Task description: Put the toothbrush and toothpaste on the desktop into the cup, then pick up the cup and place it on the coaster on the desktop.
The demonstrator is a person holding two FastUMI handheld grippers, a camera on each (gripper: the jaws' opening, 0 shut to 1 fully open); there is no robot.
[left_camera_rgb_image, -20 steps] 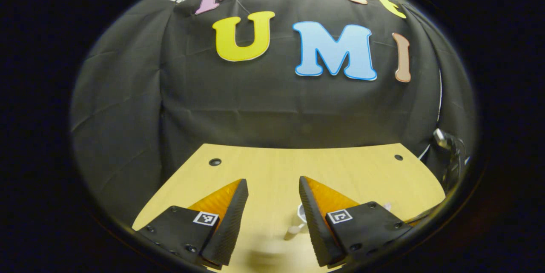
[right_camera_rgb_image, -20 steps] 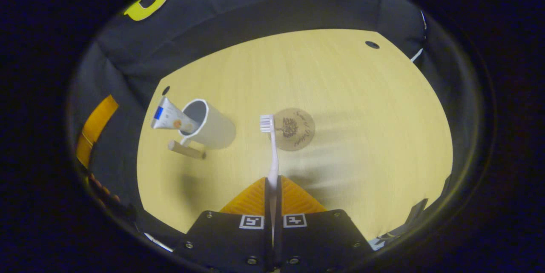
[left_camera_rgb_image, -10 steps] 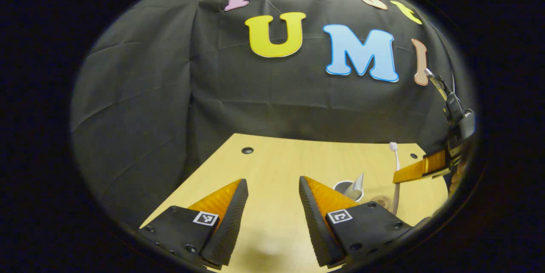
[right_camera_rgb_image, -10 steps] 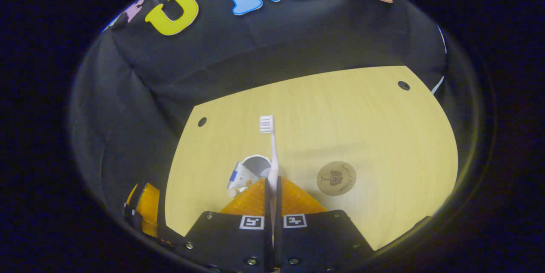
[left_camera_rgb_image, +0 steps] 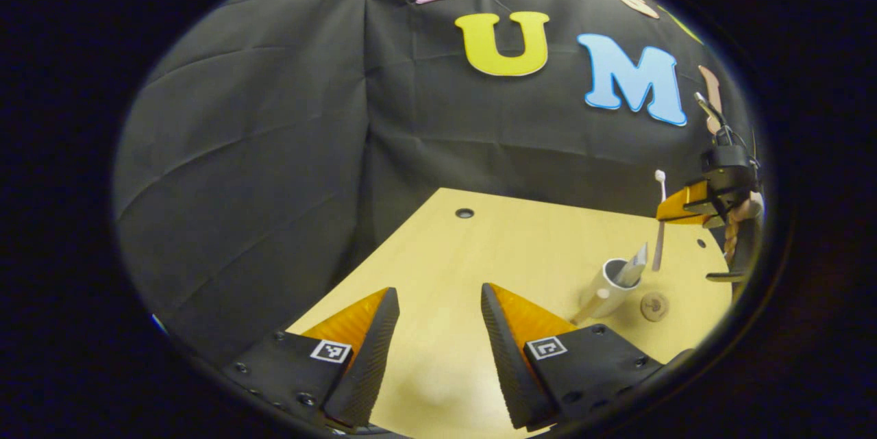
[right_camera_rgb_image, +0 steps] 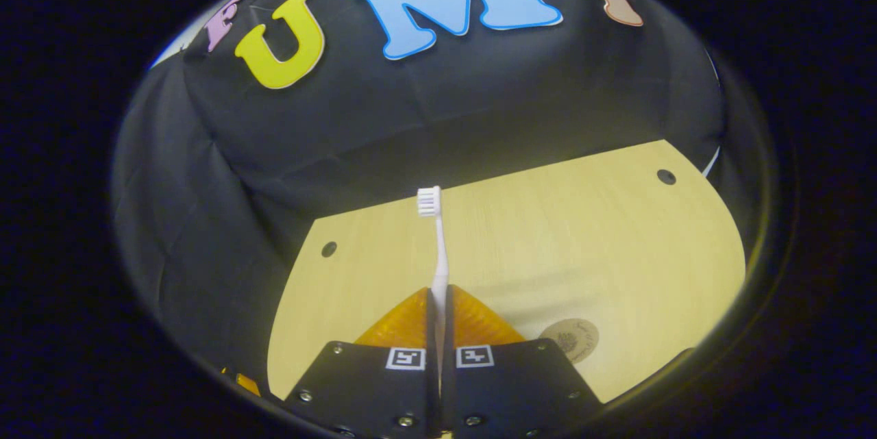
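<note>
In the left gripper view my left hand-held gripper [left_camera_rgb_image: 438, 329] sits nearest, at six o'clock, its two fingers spread wide apart with nothing between them, hovering over the pale yellow wooden worktop [left_camera_rgb_image: 479, 254]. Farther out, toward four o'clock, the white cylindrical cup [left_camera_rgb_image: 606, 288] stands on the worktop with a pale wooden handle on its near side, and the silver-grey toothpaste tube [left_camera_rgb_image: 634, 265] leans out of its mouth. Just beyond the cup, still around four o'clock, lies the small round brown wooden coaster [left_camera_rgb_image: 653, 305], apart from the cup. Above them, at about three o'clock, my right hand-held gripper [left_camera_rgb_image: 675, 209] hangs in the air with the slim white toothbrush [left_camera_rgb_image: 659, 220] upright in it, bristles up; its lower end seems to hang just above and beside the cup's rim, though the picture is too small there for me to be sure.

In the right gripper view my right hand-held gripper [right_camera_rgb_image: 438, 329] is at six o'clock with its fingers pressed together on the toothbrush [right_camera_rgb_image: 438, 254] handle, pinching it. The shaft runs toward twelve o'clock and ends in the bristle head. The coaster [right_camera_rgb_image: 570, 340] lies on the worktop [right_camera_rgb_image: 582, 233] at about five o'clock, near my fingers. Two dark round holes [right_camera_rgb_image: 665, 177] mark the worktop's far corners.
</note>
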